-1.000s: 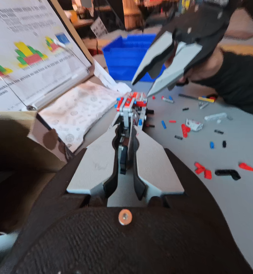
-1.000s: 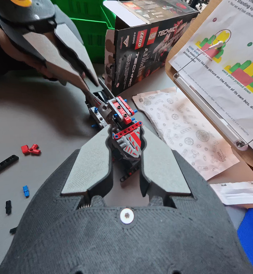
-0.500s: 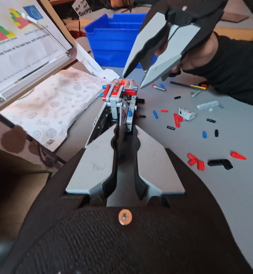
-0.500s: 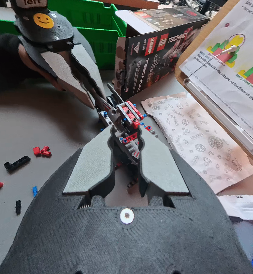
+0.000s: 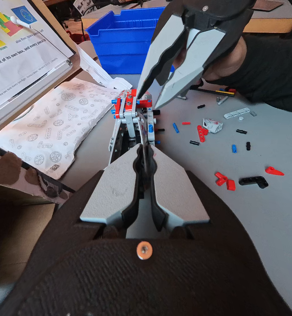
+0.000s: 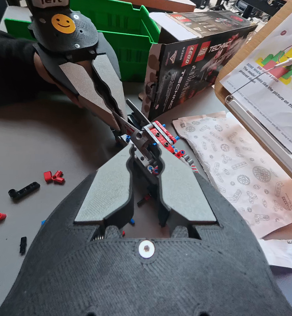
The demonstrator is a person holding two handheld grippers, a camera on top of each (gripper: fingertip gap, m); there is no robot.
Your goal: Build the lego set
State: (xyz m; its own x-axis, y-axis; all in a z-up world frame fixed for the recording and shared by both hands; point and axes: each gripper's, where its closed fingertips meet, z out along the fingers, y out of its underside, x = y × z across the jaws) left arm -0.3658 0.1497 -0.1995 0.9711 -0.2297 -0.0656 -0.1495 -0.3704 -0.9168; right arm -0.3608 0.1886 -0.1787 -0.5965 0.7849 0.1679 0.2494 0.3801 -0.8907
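Partly built red-and-grey lego model (image 5: pixel 133 118) on grey table (image 5: pixel 244 222), thin rear panel clamped between left gripper (image 5: pixel 144 150) jaws, right gripper (image 6: pixel 145 150) parted, straddling front end, loose pieces (image 5: pixel 224 181) scattered beside.

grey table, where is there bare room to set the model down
The grey table is bare between the left tongs and the red three-way connector. The nearest strip beyond the black L-shaped beam is also bare. Crowded: loose pins around the red perforated beam, and the printed paper bag.
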